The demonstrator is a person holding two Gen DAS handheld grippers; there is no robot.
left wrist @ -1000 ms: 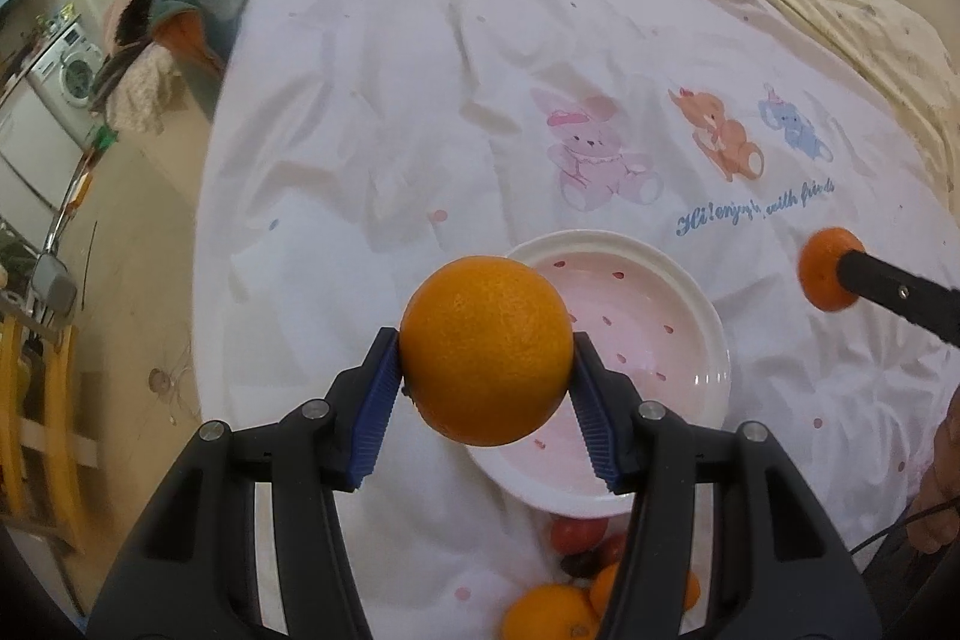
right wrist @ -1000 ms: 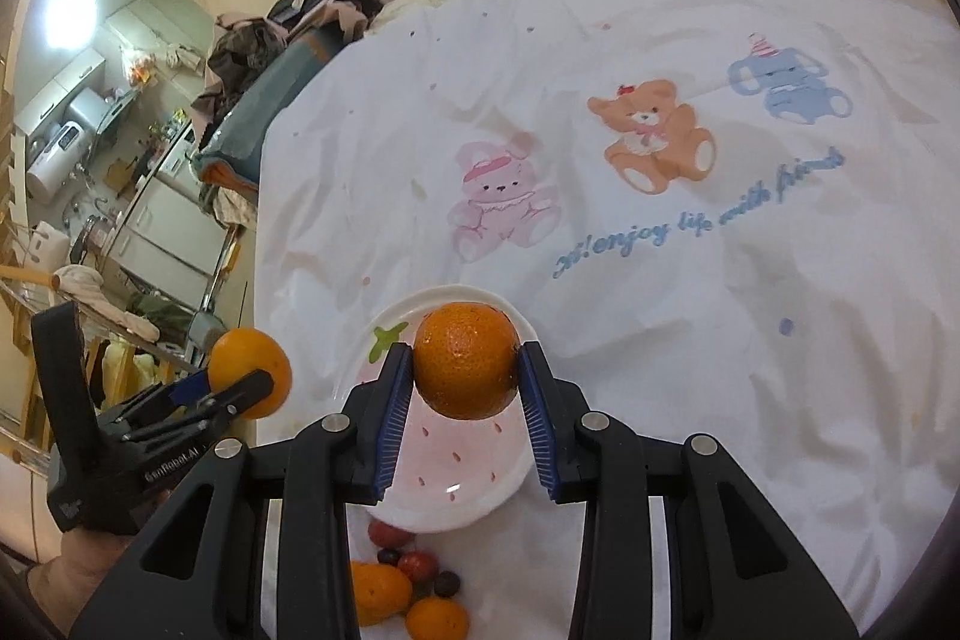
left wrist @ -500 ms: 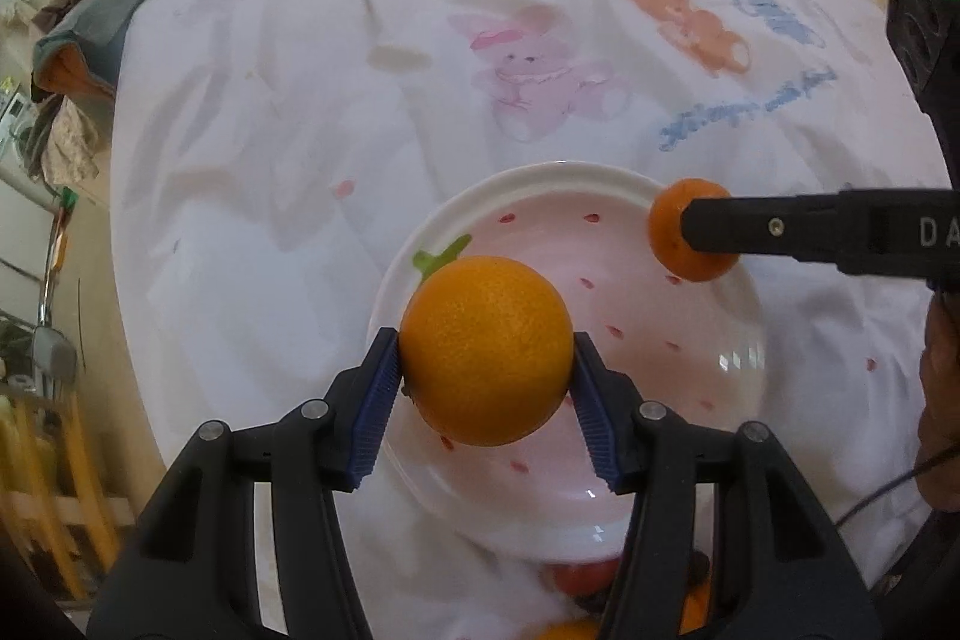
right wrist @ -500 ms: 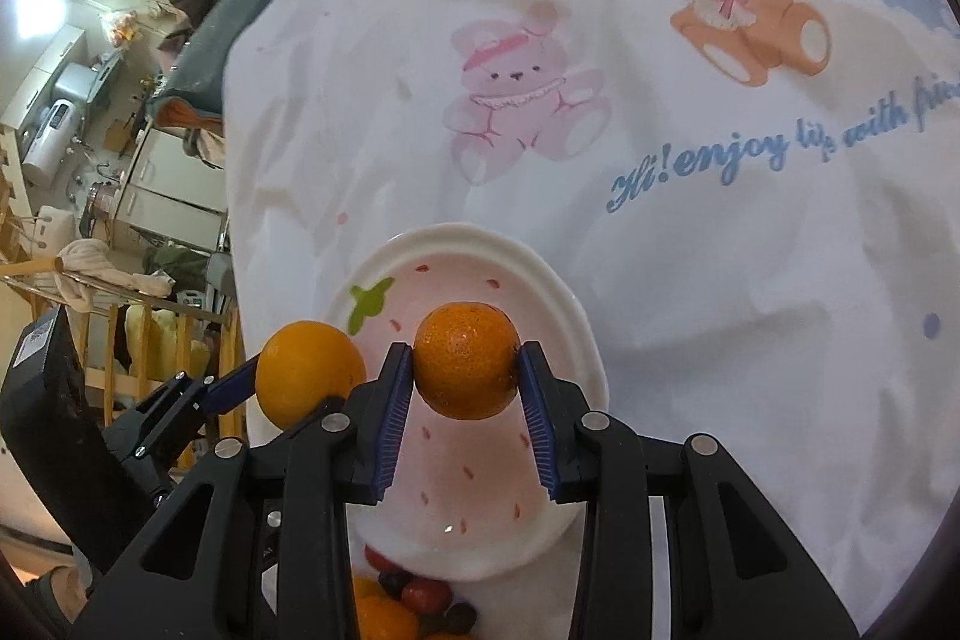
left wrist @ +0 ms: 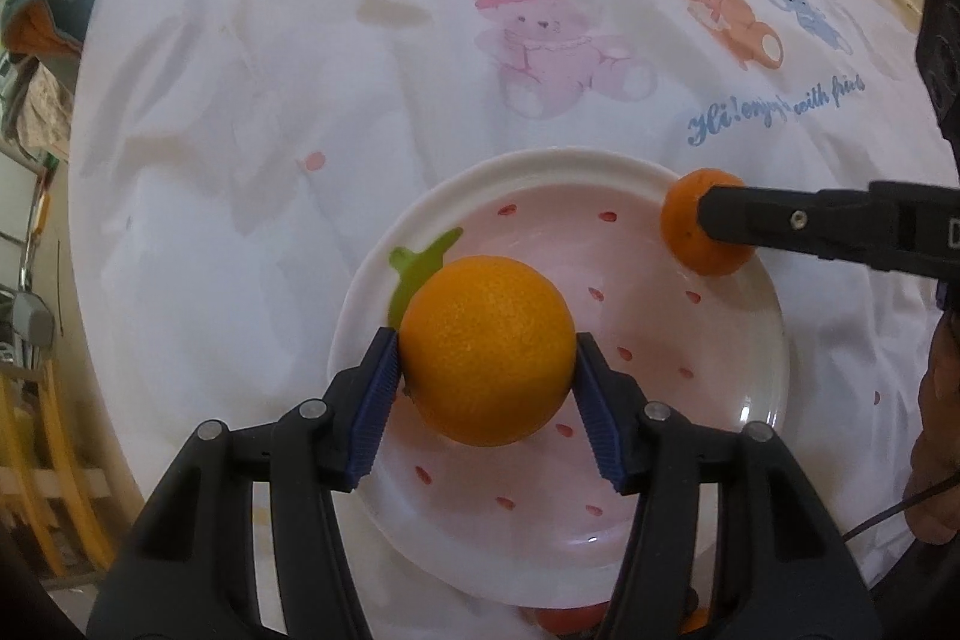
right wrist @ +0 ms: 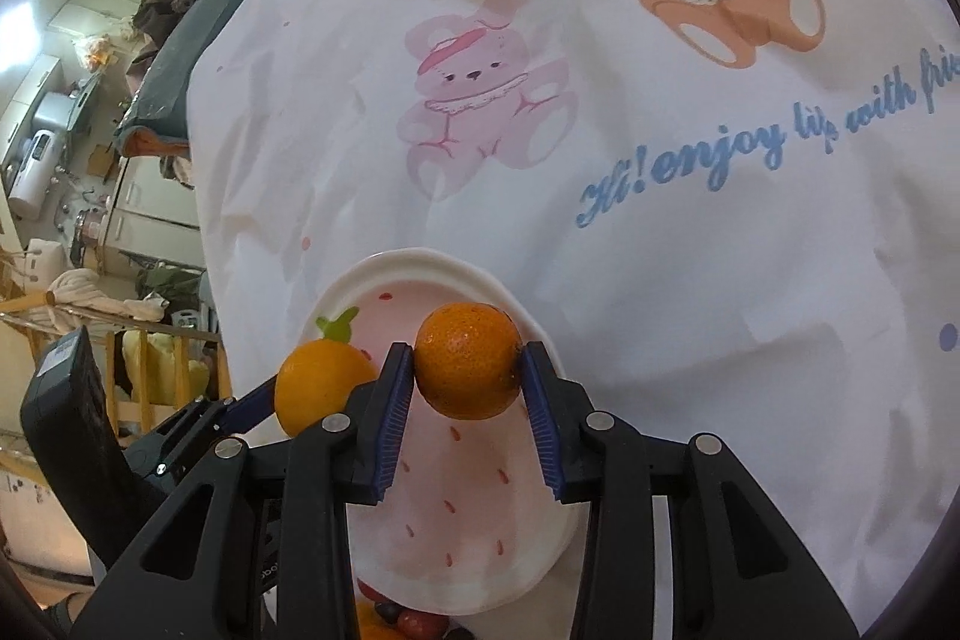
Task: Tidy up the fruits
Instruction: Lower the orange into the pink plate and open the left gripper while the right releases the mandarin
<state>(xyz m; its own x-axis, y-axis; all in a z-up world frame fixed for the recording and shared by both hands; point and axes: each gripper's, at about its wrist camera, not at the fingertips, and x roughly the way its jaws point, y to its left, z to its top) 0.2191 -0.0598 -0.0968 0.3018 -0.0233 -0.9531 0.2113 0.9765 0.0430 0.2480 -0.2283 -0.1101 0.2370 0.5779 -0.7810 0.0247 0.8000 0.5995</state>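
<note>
left gripper (left wrist: 486, 370) clamps large orange (left wrist: 485, 349) over plate (left wrist: 540, 166) centre, jaws just easing wider | right gripper (right wrist: 468, 370) grips small orange (right wrist: 467, 361) above plate's 2 o'clock rim | risk: rim-side fruit rolls onto bedsheet (left wrist: 270, 100); oranges collide

Both grippers, left gripper (left wrist: 486, 388) and right gripper (right wrist: 468, 394), are black plastic with silver screws; their fingers (left wrist: 373, 412) carry ribbed blue pads.
</note>
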